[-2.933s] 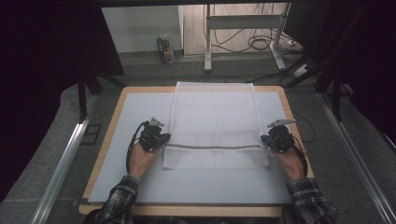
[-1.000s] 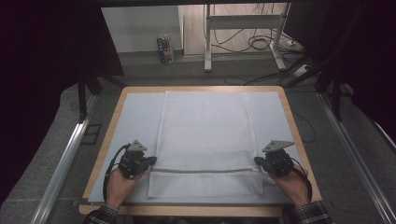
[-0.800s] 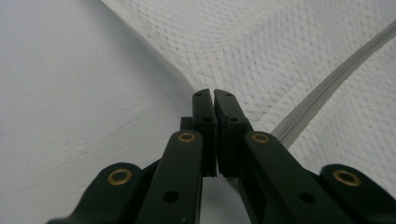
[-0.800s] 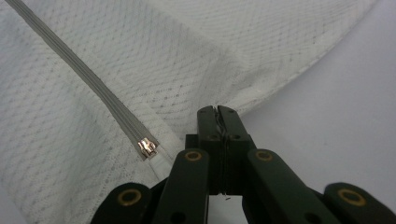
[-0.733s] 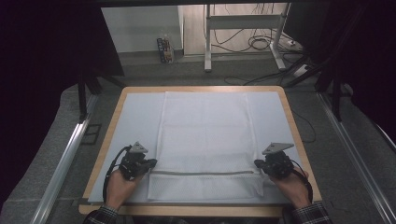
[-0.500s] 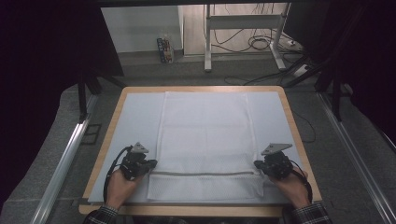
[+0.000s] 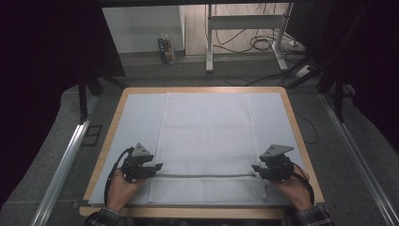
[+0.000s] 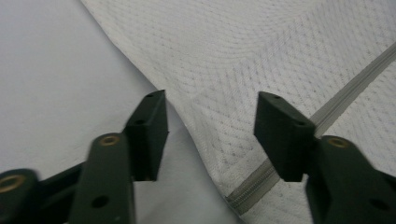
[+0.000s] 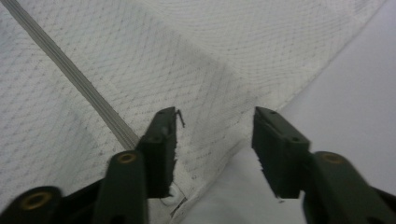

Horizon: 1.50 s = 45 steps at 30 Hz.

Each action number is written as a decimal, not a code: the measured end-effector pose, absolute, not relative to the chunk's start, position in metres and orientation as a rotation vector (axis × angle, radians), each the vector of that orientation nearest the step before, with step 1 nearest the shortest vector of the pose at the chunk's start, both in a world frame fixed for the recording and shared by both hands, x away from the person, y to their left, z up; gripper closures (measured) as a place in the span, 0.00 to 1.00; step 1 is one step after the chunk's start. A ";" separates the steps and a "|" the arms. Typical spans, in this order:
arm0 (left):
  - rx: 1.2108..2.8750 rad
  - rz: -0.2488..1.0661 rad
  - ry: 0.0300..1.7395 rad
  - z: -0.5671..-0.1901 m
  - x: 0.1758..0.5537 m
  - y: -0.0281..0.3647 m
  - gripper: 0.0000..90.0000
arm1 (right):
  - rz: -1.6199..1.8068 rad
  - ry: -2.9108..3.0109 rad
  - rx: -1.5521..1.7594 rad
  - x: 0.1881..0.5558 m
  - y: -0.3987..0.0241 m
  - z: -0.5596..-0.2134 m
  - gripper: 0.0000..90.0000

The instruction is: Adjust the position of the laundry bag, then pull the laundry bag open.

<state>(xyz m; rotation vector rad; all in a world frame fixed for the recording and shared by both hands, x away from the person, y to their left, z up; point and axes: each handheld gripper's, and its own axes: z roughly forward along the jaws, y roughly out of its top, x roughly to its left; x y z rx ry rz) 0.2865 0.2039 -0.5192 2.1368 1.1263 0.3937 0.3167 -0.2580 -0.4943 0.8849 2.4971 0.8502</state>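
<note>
Two grippers parted: left gripper (image 7: 157, 166), right gripper (image 7: 254, 167) | white towel (image 7: 206, 141) edges unheld | side hems should be pinched evenly

We see a white cloth (image 7: 206, 141) of woven fabric with a fine diamond-patterned texture, matt and slightly rough, crossed by a smoother ribbed grey band (image 7: 202, 175). It lies on a pale grey sheet (image 7: 136, 117) that looks smooth and matt, like paper or thin plastic. The table (image 7: 109, 141) under it has a light wooden rim with a dull finish. The left gripper (image 8: 210, 135) and the right gripper (image 9: 215, 140) have jaws of black matt plastic with brass-coloured metal rivets. The floor (image 7: 56, 141) looks like rough grey carpet, crossed by shiny metal rails (image 7: 66, 160).
</note>
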 end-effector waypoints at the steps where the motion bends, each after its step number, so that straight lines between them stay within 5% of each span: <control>1: 2.137 0.398 1.118 -0.519 0.286 0.204 0.44 | 0.849 2.494 0.881 0.316 -0.258 -0.494 0.50; 7: 2.096 0.404 1.102 -0.516 0.279 0.206 0.18 | 0.889 2.470 0.863 0.314 -0.258 -0.495 0.28; 12: 2.095 0.419 1.076 -0.513 0.271 0.207 0.06 | 0.944 2.464 0.876 0.312 -0.259 -0.494 0.22; 35: 2.133 0.509 1.006 -0.521 0.258 0.211 0.00 | 1.066 2.512 0.922 0.305 -0.264 -0.498 0.00; 45: 2.141 0.503 1.000 -0.523 0.259 0.210 0.00 | 0.998 2.519 0.927 0.302 -0.267 -0.499 0.00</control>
